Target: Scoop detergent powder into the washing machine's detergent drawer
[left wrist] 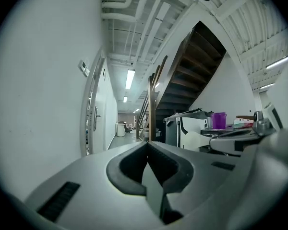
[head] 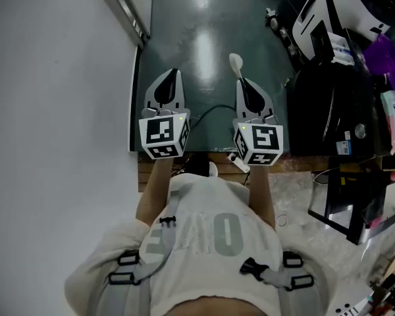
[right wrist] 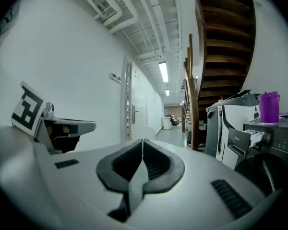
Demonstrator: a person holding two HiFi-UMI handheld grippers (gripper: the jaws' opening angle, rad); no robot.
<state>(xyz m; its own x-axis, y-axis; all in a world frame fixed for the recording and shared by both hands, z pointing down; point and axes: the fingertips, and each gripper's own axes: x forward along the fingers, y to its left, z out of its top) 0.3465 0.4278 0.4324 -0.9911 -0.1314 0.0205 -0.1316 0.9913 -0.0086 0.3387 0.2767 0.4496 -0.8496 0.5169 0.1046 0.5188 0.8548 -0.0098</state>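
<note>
Two closed grippers, washer off to the right

Both grippers are held side by side out in front of the person, over a glossy dark green floor (head: 204, 18) and beside a plain white wall (head: 52, 78). The left gripper (left wrist: 148, 143) has its jaws pressed together with nothing between them. The right gripper (right wrist: 142, 140) also has its jaws together, and from its tip a small white plastic scoop (head: 235, 61) sticks straight forward, its long axis in line with the jaws and its rounded bowl farthest out. I cannot tell whether the bowl is loaded.

The dark front-loading washing machine (head: 319, 110) stands to the right of both grippers, so the right gripper is the nearer one. A pale box-like part (right wrist: 252, 137) on its front looks like the pulled-out detergent drawer, and a purple plastic cup (right wrist: 269, 107) sits on top. No powder shows in any view. The scoop points ahead, not at the machine, so the next move likely calls for a turn to the right
</note>
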